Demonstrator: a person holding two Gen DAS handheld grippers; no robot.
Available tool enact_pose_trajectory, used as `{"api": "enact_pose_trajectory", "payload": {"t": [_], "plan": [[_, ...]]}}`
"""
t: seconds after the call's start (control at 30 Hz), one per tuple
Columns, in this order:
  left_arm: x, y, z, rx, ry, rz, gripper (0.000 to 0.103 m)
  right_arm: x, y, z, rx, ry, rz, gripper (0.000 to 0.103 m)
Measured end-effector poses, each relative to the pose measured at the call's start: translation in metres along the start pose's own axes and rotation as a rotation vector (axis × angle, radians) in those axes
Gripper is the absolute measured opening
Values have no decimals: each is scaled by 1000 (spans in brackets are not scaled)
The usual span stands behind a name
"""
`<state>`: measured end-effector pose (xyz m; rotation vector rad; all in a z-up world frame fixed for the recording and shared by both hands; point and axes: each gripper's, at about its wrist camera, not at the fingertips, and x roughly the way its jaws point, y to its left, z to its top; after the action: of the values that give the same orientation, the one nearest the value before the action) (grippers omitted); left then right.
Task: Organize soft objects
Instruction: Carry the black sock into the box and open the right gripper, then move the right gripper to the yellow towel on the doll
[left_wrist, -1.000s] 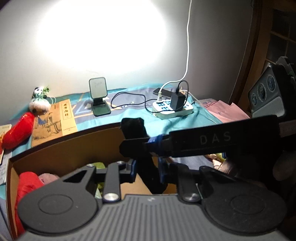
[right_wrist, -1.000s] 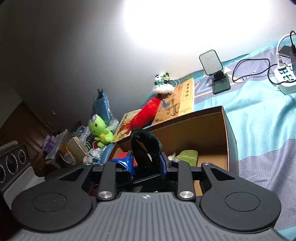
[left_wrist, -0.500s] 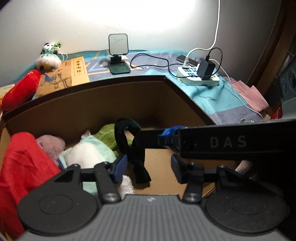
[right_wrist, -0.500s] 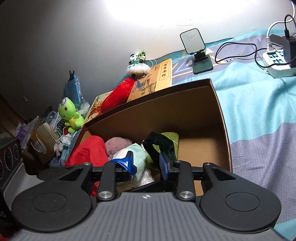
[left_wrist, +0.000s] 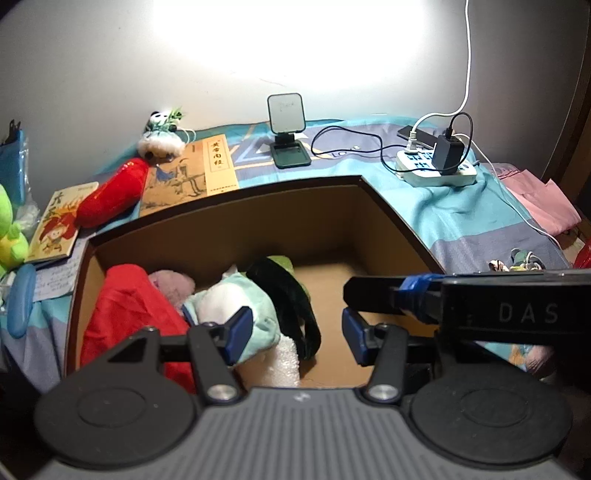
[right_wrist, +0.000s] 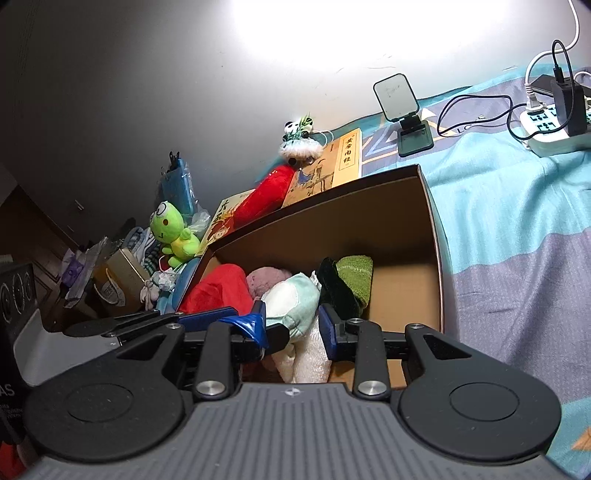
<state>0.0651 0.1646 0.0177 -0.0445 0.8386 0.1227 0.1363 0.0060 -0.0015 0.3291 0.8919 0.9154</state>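
On the blue bedspread (left_wrist: 461, 218) sits an open cardboard box (left_wrist: 229, 206), and inside it the soft things lie packed toward one end: a red cloth (left_wrist: 129, 306), a mint-and-white plush (left_wrist: 236, 302), a dark green band (left_wrist: 291, 295) draped over what may be a green knit piece (right_wrist: 356, 275), and a pink plush (left_wrist: 171, 282). Above the box hang the left tongs (left_wrist: 293, 332) and right tongs (right_wrist: 291, 326), both spread wide and holding nothing.
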Motion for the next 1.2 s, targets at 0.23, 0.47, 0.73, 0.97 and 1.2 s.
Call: {"api": "enact_pose_trajectory", "payload": {"t": [0.23, 0.47, 0.73, 0.97, 1.2], "plan": [[-22, -23, -16, -32, 9, 52, 52, -25, -7, -13, -2, 23, 33, 15], [-29, -50, -35, -53, 36, 86, 53, -42, -19, -27, -16, 70, 53, 15], [-16, -83, -59, -83, 105, 75, 53, -57, -43, -47, -25, 148, 47, 15], [2, -122, -77, -58, 179, 19, 53, -77, -77, -68, -18, 205, -15, 15], [20, -166, -76, 12, 223, -105, 56, -114, -123, -76, 61, 165, -131, 15]]}}
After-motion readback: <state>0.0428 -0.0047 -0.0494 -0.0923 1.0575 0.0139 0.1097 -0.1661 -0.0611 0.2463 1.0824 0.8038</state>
